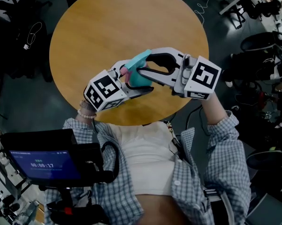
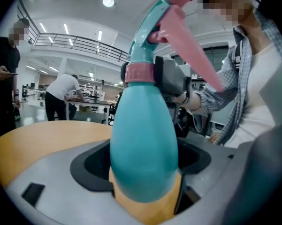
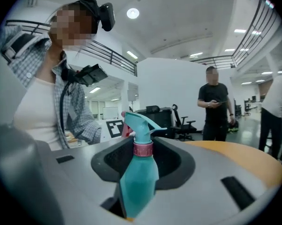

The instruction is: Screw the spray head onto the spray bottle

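A teal spray bottle [image 1: 141, 78] [image 2: 143, 144] [image 3: 138, 182] is held in the air over the near edge of the round wooden table [image 1: 108, 32]. My left gripper [image 1: 139, 78] [image 2: 143, 184] is shut on the bottle's fat body. The teal spray head [image 2: 148, 29] [image 3: 138, 123], with its pink trigger, sits on the neck above a pink collar [image 2: 140, 72] [image 3: 142, 149]. My right gripper [image 1: 146, 64] [image 3: 141, 172] comes in from the right. Its jaws stand on either side of the collar and spray head, and a small gap shows beside the bottle.
A mounted screen [image 1: 44, 165] showing a timer sits low at the left, by the person's waist. Chairs, cables and equipment [image 1: 262, 46] ring the table on the dark floor. Other people stand beyond the table [image 3: 216, 107] [image 2: 61, 95].
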Action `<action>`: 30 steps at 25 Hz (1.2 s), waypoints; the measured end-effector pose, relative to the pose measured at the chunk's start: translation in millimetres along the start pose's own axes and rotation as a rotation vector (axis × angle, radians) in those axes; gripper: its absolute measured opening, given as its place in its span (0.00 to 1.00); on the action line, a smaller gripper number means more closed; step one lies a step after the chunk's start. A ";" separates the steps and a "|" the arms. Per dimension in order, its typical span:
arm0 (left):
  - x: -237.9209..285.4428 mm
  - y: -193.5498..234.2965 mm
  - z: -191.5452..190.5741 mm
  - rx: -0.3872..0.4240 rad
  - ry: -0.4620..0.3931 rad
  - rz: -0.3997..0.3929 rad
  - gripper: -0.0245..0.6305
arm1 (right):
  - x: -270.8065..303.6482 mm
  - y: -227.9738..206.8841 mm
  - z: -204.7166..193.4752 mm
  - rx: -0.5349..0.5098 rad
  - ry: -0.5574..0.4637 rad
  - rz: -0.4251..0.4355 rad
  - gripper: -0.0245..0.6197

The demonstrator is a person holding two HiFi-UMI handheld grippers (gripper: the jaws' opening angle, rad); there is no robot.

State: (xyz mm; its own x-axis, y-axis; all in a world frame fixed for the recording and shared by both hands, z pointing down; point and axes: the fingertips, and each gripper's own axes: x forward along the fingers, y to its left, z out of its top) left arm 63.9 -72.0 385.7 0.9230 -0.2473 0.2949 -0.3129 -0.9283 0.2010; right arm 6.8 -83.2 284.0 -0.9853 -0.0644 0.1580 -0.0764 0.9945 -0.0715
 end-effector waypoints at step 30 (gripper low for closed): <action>-13.7 19.1 23.7 0.008 -0.115 0.118 0.66 | -35.5 -20.0 5.7 0.151 -0.137 -0.182 0.24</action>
State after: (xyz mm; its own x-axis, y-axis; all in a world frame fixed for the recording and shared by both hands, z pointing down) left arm 50.6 -92.9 363.3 0.8997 -0.3844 0.2066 -0.4192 -0.8929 0.1642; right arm 42.4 -101.3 274.2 -0.9640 -0.2618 0.0473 -0.2659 0.9425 -0.2023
